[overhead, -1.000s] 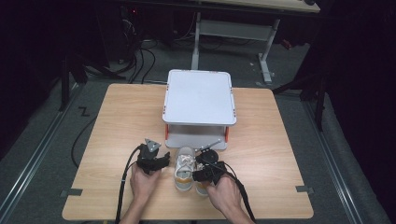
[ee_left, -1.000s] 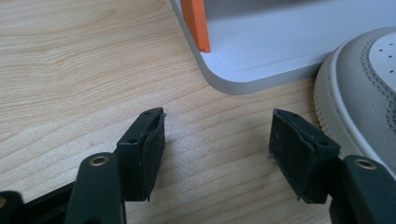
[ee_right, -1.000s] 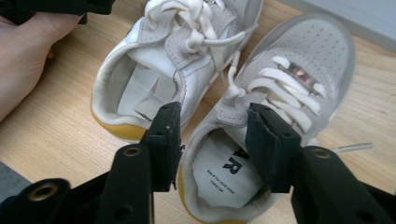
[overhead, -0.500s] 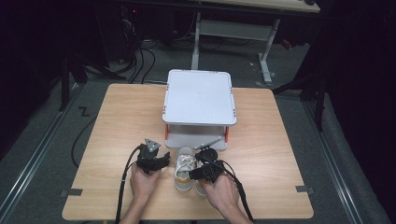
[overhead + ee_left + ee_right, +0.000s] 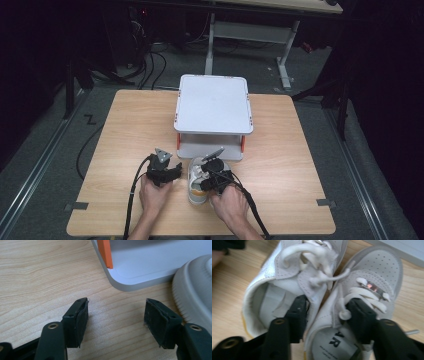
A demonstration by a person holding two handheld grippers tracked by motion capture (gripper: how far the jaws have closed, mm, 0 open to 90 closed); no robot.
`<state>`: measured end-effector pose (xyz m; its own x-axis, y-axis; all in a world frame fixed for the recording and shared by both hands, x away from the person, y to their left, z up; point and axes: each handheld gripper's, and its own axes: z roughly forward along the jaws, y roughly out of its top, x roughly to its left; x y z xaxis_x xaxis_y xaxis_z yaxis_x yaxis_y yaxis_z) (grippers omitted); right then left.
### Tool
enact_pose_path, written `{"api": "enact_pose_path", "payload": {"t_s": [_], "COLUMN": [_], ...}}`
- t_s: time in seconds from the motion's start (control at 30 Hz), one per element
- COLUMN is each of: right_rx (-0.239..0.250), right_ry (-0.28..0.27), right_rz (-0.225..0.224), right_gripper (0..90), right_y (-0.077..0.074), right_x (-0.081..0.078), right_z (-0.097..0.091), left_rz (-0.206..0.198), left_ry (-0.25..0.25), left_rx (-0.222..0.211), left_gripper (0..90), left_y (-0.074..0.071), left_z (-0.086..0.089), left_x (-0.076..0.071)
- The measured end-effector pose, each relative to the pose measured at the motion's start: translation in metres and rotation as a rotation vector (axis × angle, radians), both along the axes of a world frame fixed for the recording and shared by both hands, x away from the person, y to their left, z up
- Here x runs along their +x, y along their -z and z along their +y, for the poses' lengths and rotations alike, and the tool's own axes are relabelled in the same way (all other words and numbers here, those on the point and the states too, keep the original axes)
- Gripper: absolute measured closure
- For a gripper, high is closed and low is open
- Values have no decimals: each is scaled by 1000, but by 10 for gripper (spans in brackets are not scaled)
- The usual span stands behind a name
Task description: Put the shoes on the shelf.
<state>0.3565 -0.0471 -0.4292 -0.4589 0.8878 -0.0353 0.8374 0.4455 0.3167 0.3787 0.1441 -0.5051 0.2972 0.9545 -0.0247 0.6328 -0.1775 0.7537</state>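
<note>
Two white sneakers stand side by side on the table, the left shoe [image 5: 274, 290] and the right shoe [image 5: 377, 272], toes toward a white rack. My right gripper [image 5: 328, 315] comes down on them from above. One jaw sits inside the left shoe and the other lies on the right shoe's laces and tongue. The jaws have just been closing, and the shoes' adjoining walls are pinched between them. In the high view that gripper [image 5: 207, 180] covers most of the pair [image 5: 196, 192]. My left gripper [image 5: 116, 315] stands open over bare wood beside the left shoe's toe [image 5: 195, 290].
A white two-level rack [image 5: 212, 105] with orange posts [image 5: 105, 252] stands mid-table just beyond the shoes, its base [image 5: 150, 267] close ahead of my left gripper. Bare wooden tabletop [image 5: 290, 165] stretches to both sides. Cables trail back from both grippers.
My right hand has shifted slightly and dipped toward the shoes. The left gripper has kept still.
</note>
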Motion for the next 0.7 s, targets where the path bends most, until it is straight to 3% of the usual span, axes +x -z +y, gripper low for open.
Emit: {"api": "enact_pose_path", "payload": {"t_s": [0.17,0.33,0.47,0.7], "right_rx": [-15,34,11,26], "right_ry": [-14,-18,-59,-88], "right_rz": [-32,-79,-132,-147], "right_gripper": [641,686,712,734], "right_y": [3,4,3,-1], "right_x": [-2,-8,-13,-14], "right_z": [0,-9,-13,-26], "left_rz": [-2,-1,-4,-1], "left_ry": [2,2,-2,1], "left_rx": [-3,-10,-16,-8], "left_gripper": [363,363,363,363], "left_y": [0,0,0,0], "left_z": [1,1,1,1], "left_x": [0,0,0,0]}}
